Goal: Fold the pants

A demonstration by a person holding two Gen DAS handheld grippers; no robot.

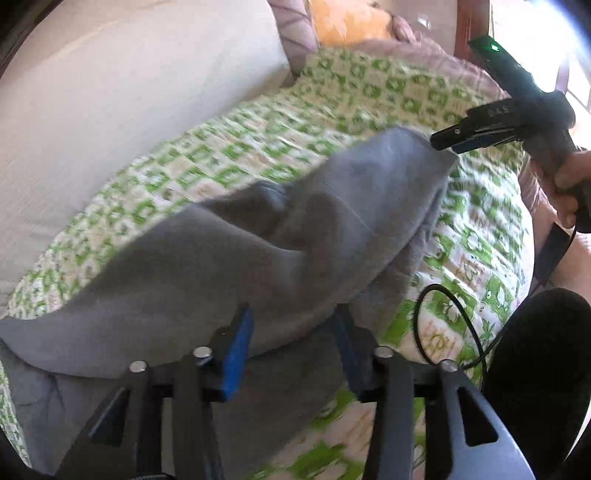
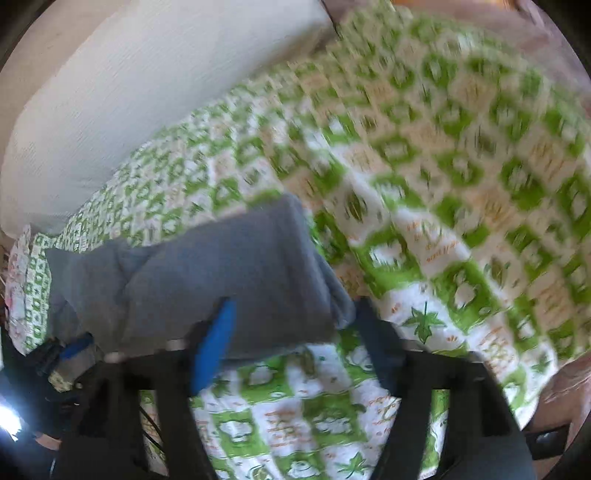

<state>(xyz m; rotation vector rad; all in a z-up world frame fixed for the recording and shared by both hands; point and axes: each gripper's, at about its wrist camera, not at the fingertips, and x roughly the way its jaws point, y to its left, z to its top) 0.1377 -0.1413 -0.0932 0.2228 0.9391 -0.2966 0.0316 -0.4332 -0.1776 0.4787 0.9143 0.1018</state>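
Grey pants (image 1: 236, 254) lie folded over on a green and white patterned bedspread (image 1: 258, 140). My left gripper (image 1: 291, 332) is open, its blue-padded fingers astride the near edge of the pants. My right gripper (image 1: 448, 142) shows in the left wrist view at the pants' far right corner, touching the cloth. In the right wrist view the right gripper (image 2: 295, 328) is open, fingers on either side of the pants' corner (image 2: 229, 277), nothing clamped. The left gripper (image 2: 70, 350) shows at the far left there.
A white wall (image 1: 110, 92) runs along the bed's far side. Pink and orange pillows (image 1: 351, 22) lie at the head. A black cable (image 1: 436, 325) loops over the bedspread on the right. A wooden bed frame (image 1: 469, 26) stands at the far right.
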